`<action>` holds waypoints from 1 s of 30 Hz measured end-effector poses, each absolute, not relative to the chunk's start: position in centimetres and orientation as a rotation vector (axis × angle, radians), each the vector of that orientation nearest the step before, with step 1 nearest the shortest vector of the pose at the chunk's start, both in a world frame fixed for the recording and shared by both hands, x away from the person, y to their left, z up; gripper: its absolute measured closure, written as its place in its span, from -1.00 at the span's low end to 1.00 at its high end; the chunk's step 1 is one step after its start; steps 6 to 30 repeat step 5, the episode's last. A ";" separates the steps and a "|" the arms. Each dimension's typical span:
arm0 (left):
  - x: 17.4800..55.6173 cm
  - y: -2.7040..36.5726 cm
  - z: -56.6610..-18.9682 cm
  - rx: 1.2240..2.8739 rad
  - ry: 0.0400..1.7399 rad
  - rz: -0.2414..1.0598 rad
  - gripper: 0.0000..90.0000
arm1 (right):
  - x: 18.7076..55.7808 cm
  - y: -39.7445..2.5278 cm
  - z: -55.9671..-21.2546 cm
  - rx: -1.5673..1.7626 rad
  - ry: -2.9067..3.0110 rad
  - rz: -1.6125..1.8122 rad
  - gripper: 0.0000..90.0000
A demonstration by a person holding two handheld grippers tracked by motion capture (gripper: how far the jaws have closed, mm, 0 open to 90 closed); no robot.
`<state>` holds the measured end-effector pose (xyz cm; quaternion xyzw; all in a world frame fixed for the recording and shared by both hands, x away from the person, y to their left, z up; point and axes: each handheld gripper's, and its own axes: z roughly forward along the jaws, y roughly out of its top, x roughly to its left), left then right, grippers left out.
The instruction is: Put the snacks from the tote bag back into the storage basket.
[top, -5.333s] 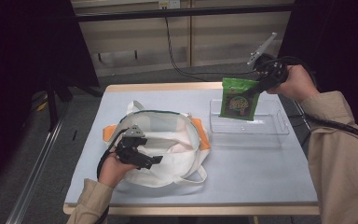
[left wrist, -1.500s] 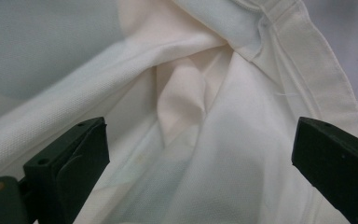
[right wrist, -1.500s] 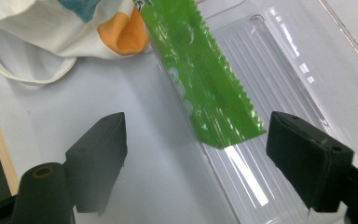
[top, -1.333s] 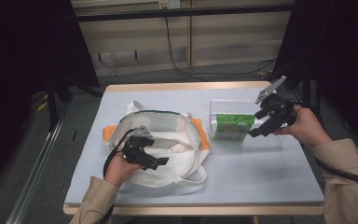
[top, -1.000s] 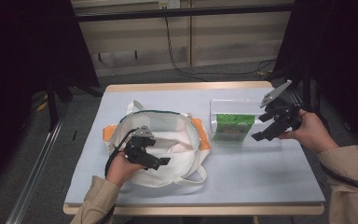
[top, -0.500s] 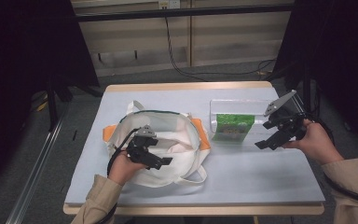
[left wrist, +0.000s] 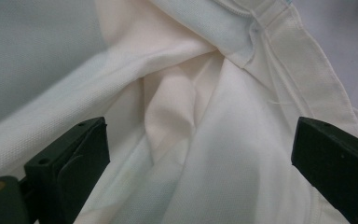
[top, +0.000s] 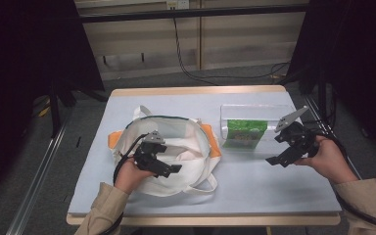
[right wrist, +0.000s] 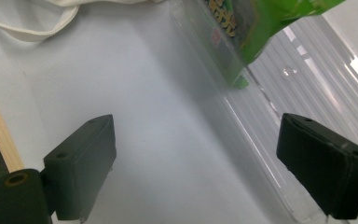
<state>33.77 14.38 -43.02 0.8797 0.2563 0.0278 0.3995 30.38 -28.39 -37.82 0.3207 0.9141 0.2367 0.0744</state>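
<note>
Worktop [top: 254,186] carries a white tote bag [top: 186,161] at left and a clear tray [top: 274,110] at right, with a green packet [top: 245,133] lying in the tray. Left tool [top: 169,169] sits over the bag fabric, jaws spread, nothing gripped. Right tool [top: 286,139] hovers beside the tray's right end, jaws wide apart and empty.

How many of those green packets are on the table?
1. The green packet lies in the clear tray right of the white bag; the bag's inside is partly hidden, so more could be there.

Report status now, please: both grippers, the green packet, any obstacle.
Left gripper open, over white bag. Right gripper open, empty, beside clear tray. Green packet lying in tray. No obstacle seen.
</note>
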 end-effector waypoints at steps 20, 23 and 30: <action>33.8 14.4 -43.0 2.233 0.655 0.081 -0.91 | 30.0 -27.9 -39.1 0.971 2.749 0.718 -0.80; 33.8 14.4 -43.0 2.233 0.655 0.081 -0.91 | 30.0 -27.9 -39.1 0.971 2.749 0.718 -0.80; 33.8 14.4 -43.0 2.233 0.655 0.081 -0.91 | 30.0 -27.9 -39.1 0.971 2.749 0.718 -0.80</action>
